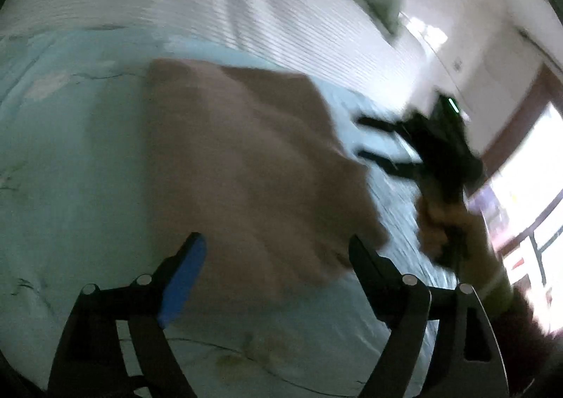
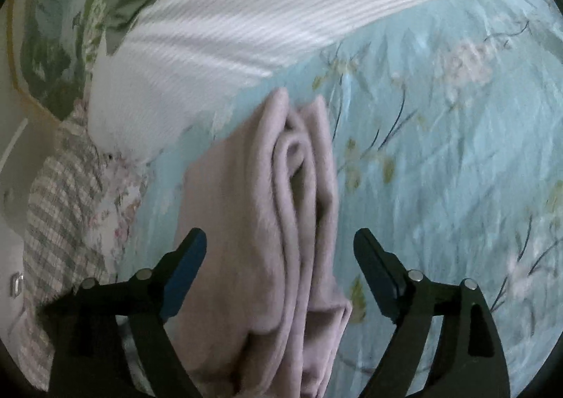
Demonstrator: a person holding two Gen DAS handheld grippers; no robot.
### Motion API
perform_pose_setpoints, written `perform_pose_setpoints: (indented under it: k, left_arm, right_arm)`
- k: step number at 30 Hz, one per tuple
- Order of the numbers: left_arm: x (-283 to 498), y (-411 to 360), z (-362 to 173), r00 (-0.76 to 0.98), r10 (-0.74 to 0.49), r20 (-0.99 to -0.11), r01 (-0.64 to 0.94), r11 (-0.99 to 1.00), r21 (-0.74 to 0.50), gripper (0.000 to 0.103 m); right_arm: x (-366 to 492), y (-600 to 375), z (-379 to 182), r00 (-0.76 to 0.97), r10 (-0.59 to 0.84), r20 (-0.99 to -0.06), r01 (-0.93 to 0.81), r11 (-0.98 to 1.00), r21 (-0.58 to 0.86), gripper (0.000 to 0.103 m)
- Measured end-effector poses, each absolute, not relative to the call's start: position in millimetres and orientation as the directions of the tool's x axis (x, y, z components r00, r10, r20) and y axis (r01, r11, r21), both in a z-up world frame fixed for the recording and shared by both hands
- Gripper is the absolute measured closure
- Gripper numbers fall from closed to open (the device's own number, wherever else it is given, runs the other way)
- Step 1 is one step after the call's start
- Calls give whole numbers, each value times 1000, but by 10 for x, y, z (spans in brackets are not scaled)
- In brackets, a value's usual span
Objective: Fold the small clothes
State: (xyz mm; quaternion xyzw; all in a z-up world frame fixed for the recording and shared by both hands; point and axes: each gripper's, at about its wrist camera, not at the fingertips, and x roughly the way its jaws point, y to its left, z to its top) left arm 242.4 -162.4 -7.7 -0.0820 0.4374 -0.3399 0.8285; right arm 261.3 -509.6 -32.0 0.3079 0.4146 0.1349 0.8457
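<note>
Dim, bluish pictures with heavy motion blur. Daylight glares from a window [image 1: 527, 165] at three o'clock in the left view. Fisheye bending darkens every rim.

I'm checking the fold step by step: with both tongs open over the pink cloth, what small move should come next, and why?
Probably close the right tongs on the pink cloth. Its folded layers lie between the open fingers, loose and gaping at the edge, on the blue floral bedspread. The left tongs are open too, holding nothing, so nothing yet holds the layers together.
</note>
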Motion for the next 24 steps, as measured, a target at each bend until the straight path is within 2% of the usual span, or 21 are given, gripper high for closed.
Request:
perform_pose_setpoints:
  k: [4,12,13,14,16,17,18,20,24]
  left_arm:
    - [2801,-1443,-243,369,-613,-699,389,785,-483,19]
    - [3278,-1575,-579,297,-615,-730,334,783,-524,20]
    - [3298,-1595,-664,279,-634,-721,329,769,-549,20]
    - [3344,-1619,-710,270,-652,-709,329,754,-568,24]
    - [3379,-1689,-781,277,-657,-701,332,750,-572,37]
    - [3389,-1692,-782,280,-657,-700,334,750,-570,48]
    - [3385,-1703,-770,281,-665,-692,341,743,-576,58]
    - [3382,-1720,-716,289,-686,-668,362,724,-587,65]
    - [3111,-1548,-410,330,-701,-632,401,710,-578,69]
  right_arm:
    - [2638,-4942,-430,569,498,-655,-12,801,599,16]
    - [2964,-4834,-669,516,526,-676,-34,801,598,16]
    - [3007,-4818,-731,500,557,-663,-38,779,626,23]
    - [3025,-4794,-748,497,569,-655,-42,770,637,40]
    - [3045,-4763,-788,472,592,-654,-27,751,660,52]
    - [3026,-4750,-768,477,592,-650,-21,747,665,59]
    - [2998,-4732,-737,483,590,-647,-25,748,663,61]
    - [2911,-4668,-623,502,593,-629,-39,742,669,65]
    - [2738,-4389,-396,518,623,-586,-89,721,687,66]
